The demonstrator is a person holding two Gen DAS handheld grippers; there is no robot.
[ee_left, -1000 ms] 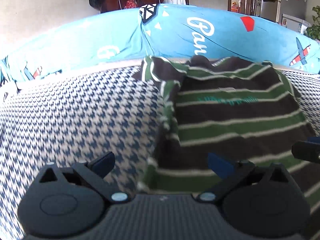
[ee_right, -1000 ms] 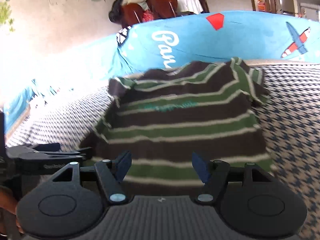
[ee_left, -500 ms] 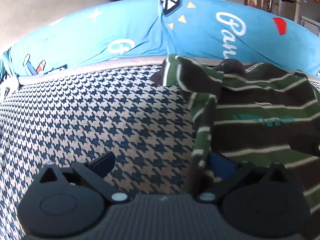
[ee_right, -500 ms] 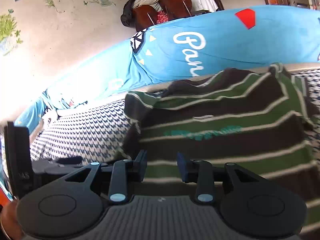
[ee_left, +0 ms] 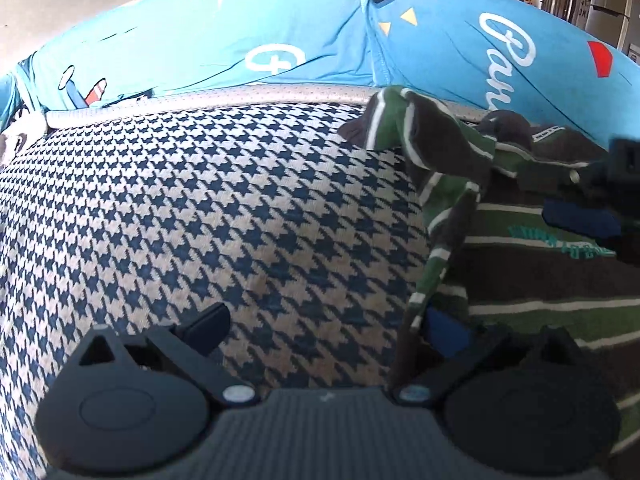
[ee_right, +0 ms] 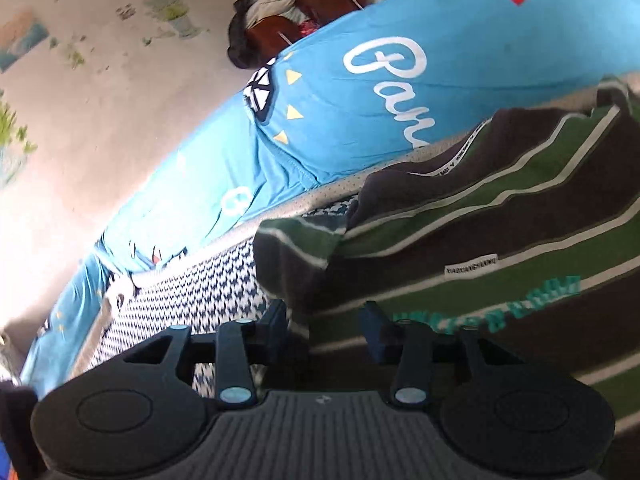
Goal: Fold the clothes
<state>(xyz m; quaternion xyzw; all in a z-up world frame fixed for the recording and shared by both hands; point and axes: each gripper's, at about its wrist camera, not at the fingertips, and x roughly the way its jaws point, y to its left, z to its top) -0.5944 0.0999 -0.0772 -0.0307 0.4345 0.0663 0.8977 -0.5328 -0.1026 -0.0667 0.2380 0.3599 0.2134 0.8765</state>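
Note:
A brown shirt with green and white stripes lies flat on the houndstooth bed cover, collar toward the blue pillows. Its left sleeve sticks out at the top. My left gripper is open wide over the cover, and its right finger sits at the shirt's raised left edge. My right gripper hovers low over the shirt near the teal print. Its jaws are opening, with the shirt's left side between them and no pad pressing. The right gripper also shows at the left view's right edge.
Blue printed pillows run along the far side of the bed. A pale wall with pictures stands at the left. Brown chairs piled with clothes stand behind the pillows.
My left gripper slid left off the shirt to its left edge. My right gripper moved up the shirt toward the collar, rolled, and narrowed its jaws.

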